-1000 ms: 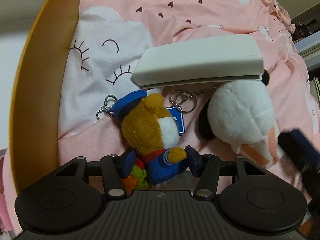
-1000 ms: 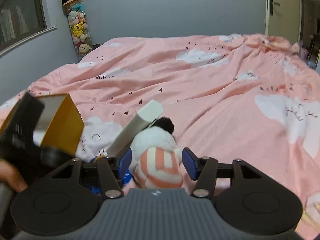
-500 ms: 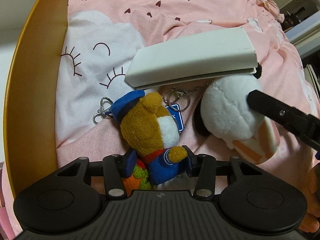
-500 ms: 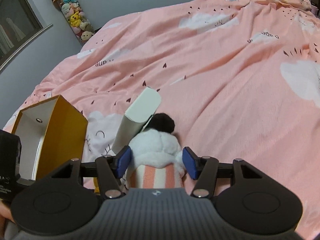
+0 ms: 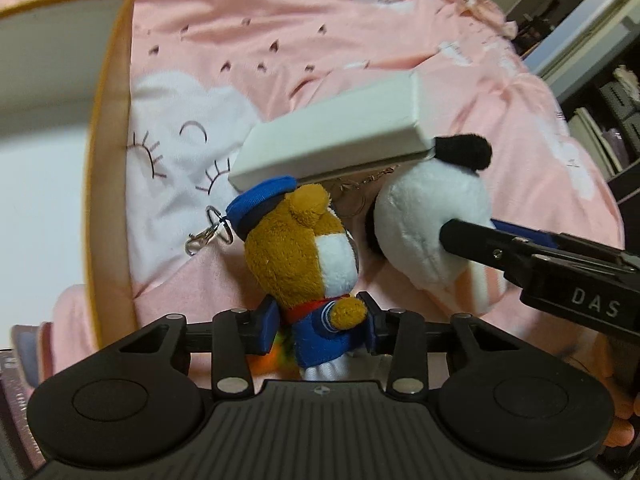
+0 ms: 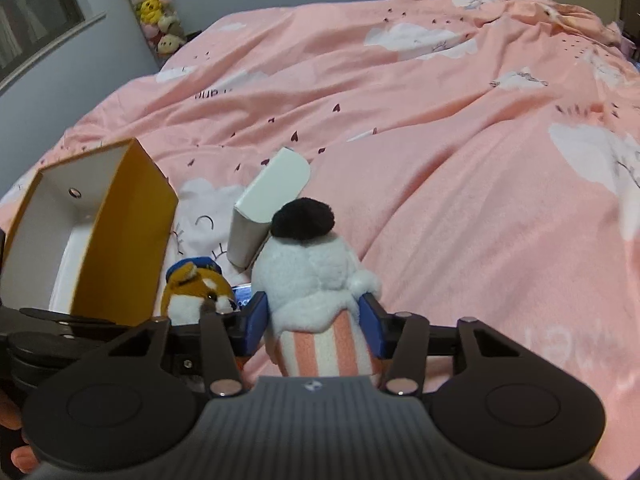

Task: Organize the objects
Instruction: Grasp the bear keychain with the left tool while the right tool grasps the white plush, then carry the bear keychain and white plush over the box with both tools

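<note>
On a pink bedspread (image 6: 460, 128), the left gripper (image 5: 318, 322) was closing on a brown bear plush (image 5: 304, 256), its pads now pressing the blue jacket where a second earlier they stood wider; the bear appeared lifted off the cover. The right gripper (image 6: 314, 326) tightened around a white plush (image 6: 312, 276) at three o'clock of the bear. The open yellow box (image 6: 120, 240), at nine o'clock, likely awaits both toys.

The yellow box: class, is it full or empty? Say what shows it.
Empty as far as visible: the yellow box stands open, showing only bare white walls and floor. Its near end is hidden.
</note>
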Available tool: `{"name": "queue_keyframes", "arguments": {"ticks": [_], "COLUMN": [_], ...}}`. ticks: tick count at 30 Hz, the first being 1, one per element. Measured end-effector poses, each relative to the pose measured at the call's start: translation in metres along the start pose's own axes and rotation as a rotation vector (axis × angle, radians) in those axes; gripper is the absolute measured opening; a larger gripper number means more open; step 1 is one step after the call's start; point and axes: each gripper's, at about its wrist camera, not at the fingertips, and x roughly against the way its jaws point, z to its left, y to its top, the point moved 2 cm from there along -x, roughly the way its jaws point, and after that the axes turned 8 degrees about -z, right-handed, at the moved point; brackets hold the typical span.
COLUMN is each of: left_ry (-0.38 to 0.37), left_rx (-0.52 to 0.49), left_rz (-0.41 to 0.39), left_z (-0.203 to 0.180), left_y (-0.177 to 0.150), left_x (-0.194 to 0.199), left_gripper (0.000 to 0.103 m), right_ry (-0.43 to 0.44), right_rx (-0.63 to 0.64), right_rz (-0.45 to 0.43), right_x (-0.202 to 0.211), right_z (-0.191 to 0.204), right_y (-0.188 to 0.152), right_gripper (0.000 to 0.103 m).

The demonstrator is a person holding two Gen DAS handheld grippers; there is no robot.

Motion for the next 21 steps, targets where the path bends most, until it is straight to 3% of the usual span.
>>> {"name": "queue_keyframes", "arguments": {"ticks": [6, 13, 17, 21], "left_ry": [-0.075, -0.158, -0.163, -0.12], "left_rx": [-0.032, -0.068, -0.083, -0.106], "left_rz": [-0.051, -0.115, -0.136, -0.148], "left_z": [-0.001, 0.008, 0.021, 0.041], "left_y": [-0.004, 0.0, 0.007, 0.014], "left_x": [0.042, 0.1, 0.129, 0.155], "left_gripper": [0.046, 0.046, 0.046, 0.046], "right_ry": [0.032, 0.129, 0.168, 0.226], "right_rx": [-0.094, -0.186, -0.187, -0.164], "right_rz": [-0.046, -0.12, -0.15, -0.18], "right_x": [0.042, 0.083, 0.089, 0.091], "right_z": [0.005, 0.023, 0.043, 0.069], "right_y": [-0.007, -0.009, 0.0, 0.011], "right_gripper": [0.048, 0.046, 0.046, 0.046]}}
